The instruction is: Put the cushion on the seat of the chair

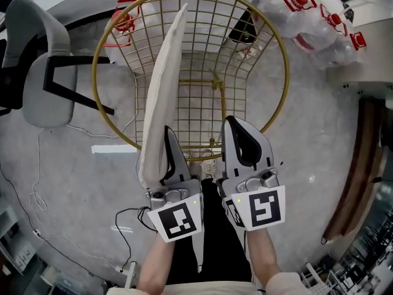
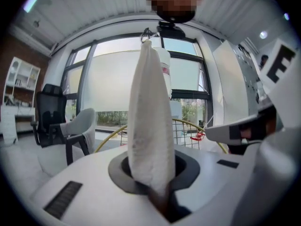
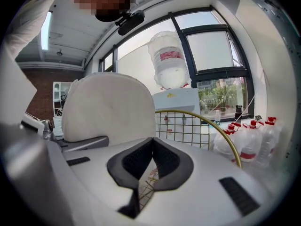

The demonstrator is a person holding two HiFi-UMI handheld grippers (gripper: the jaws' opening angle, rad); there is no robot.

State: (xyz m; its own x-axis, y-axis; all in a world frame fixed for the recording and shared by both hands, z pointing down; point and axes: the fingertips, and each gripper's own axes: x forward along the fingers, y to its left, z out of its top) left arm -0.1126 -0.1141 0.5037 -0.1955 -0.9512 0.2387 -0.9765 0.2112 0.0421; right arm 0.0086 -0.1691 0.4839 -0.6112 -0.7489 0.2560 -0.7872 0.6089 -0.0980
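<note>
A round off-white cushion [image 1: 161, 91] stands on edge over the left half of the gold wire chair [image 1: 279, 54]. My left gripper [image 1: 166, 137] is shut on its lower rim. In the left gripper view the cushion [image 2: 150, 121] rises straight up from between the pads, with the chair's gold rim [image 2: 190, 123] behind it. My right gripper [image 1: 232, 125] hovers beside it at the chair's front edge, shut with nothing in it. In the right gripper view its tips [image 3: 151, 144] touch. The cushion's flat face [image 3: 110, 107] fills the left, and the chair's wire back [image 3: 197, 121] lies ahead.
A grey armchair with black legs [image 1: 37, 60] stands at the left. Several clear water bottles with red caps [image 1: 319, 17] lie on the floor beyond the chair at the right. A cable [image 1: 37, 201] trails across the floor at the left. A wooden edge [image 1: 356, 171] runs along the right.
</note>
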